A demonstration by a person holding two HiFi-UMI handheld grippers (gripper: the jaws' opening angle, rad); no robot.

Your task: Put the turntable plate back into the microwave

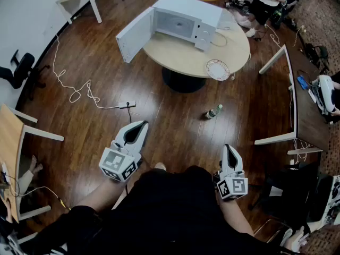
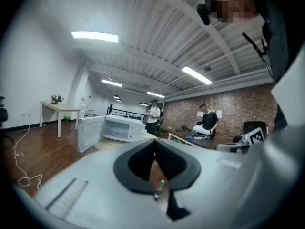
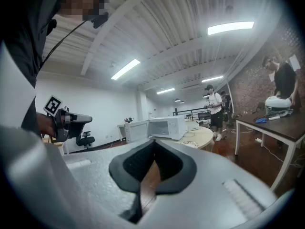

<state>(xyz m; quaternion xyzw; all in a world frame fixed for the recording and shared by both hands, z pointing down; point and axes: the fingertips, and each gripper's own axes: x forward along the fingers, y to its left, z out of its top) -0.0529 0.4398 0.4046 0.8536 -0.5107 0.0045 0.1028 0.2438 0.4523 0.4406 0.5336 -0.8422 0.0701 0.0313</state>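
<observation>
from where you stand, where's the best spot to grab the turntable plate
Probably its near rim. The turntable plate lies flat by the near edge of the round table, so come in level from your side, one jaw over the rim and one under.

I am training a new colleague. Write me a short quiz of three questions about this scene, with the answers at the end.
1. True or false: the microwave has its door open.
2. Where does the turntable plate lie?
A) inside the microwave
B) on the round table, outside the microwave
C) on the floor
3. In the head view, what lies on the floor between the round table and the right hand-held gripper?

Key
1. True.
2. B.
3. A bottle, lying on its side.
</observation>
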